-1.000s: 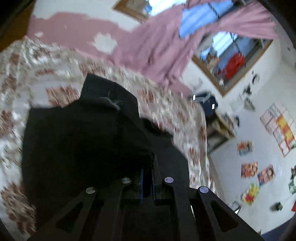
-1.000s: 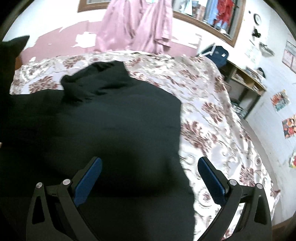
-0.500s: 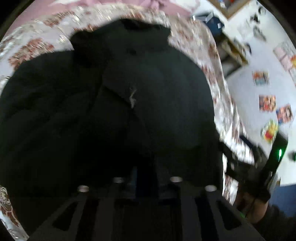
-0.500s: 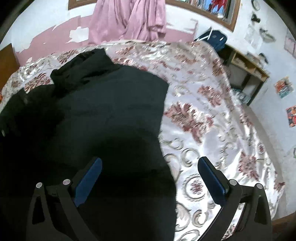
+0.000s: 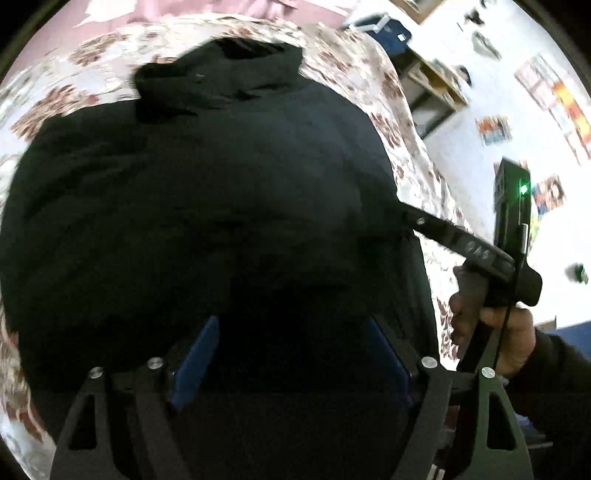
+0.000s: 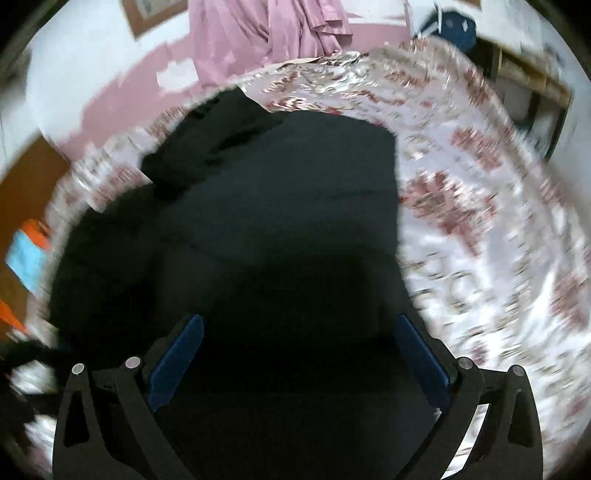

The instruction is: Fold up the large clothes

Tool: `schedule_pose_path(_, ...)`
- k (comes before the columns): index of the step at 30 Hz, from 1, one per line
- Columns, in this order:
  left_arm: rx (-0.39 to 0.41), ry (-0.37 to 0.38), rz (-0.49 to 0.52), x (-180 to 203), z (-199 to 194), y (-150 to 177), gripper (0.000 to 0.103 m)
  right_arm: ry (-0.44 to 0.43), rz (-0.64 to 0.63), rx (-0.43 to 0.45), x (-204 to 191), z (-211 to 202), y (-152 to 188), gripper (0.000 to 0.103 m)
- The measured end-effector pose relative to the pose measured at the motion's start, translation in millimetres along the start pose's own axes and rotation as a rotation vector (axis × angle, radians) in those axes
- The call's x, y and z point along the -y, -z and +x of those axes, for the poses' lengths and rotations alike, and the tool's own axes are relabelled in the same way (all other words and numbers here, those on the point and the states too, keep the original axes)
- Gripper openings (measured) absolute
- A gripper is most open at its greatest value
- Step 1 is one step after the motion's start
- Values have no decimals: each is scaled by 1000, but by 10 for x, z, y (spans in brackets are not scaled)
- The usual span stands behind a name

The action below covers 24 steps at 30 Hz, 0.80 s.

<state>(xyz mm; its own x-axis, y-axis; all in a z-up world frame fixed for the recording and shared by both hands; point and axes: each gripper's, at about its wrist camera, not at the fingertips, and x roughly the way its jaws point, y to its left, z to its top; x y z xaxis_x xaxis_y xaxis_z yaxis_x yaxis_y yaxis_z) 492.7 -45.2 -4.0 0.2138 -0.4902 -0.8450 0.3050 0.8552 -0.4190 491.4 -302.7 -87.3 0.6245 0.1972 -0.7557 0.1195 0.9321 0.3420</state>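
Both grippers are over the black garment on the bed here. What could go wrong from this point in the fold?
The left gripper is opening over the black garment, so the fold it just laid could spring back. The collar end looks bunched, so the next fold may come out uneven. The floral bedspread looks glossy, so the garment might slide when pulled.

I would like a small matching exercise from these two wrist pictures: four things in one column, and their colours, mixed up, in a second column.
Things:
1. garment
2. bedspread
3. curtain
4. pads of the right gripper

Colours:
A. blue
B. pink
C. black
D. white with a red flower pattern

Right pairs: 1-C, 2-D, 3-B, 4-A
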Motion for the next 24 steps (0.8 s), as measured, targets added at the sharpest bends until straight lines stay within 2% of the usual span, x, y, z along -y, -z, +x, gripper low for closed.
schedule_pose_path(2, 35, -9, -74, -187, -151, 52, 81, -113, 111, 1, 28, 54, 40, 102)
schedule_pose_path(3, 51, -22, -106, -271, -186, 60, 87, -129, 133, -1, 19, 90, 68, 102)
schedule_pose_path(4, 75, -39, -140, -370, -249, 76, 95, -133, 147, -19, -10, 156, 89, 102)
schedule_pose_path(6, 125, -69, -197, -562, -355, 101, 99, -119, 142, -64, -91, 298, 127, 102)
schedule_pose_path(10, 191, -124, -322, -973, -519, 150, 103, -95, 97, -109, -318, 480, 208, 102)
schedule_pose_path(13, 248, -179, -396, -1215, -628, 187, 103, -71, 113, -122, -398, 585, 246, 101)
schedule_pose_path(14, 254, -215, -416, -1294, -649, 193, 103, -65, 124, -123, -416, 595, 252, 96)
schedule_pose_path(15, 244, -255, -428, -1360, -640, 197, 103, -41, 132, -126, -444, 615, 259, 76)
schedule_pose_path(18, 206, -326, -444, -1538, -651, 205, 103, 13, 154, -131, -481, 626, 235, 42)
schedule_pose_path(20, 200, -328, -463, -1630, -693, 237, 103, 26, 151, -119, -530, 590, 238, 31)
schedule_pose_path(22, 198, -324, -474, -1682, -725, 227, 103, 13, 125, -88, -573, 502, 195, 15)
schedule_pose_path(23, 193, -324, -473, -1685, -733, 215, 103, -10, 113, -68, -607, 429, 171, 4)
schedule_pose_path(24, 187, -322, -465, -1662, -733, 191, 103, -28, 100, -51, -647, 366, 124, 4)
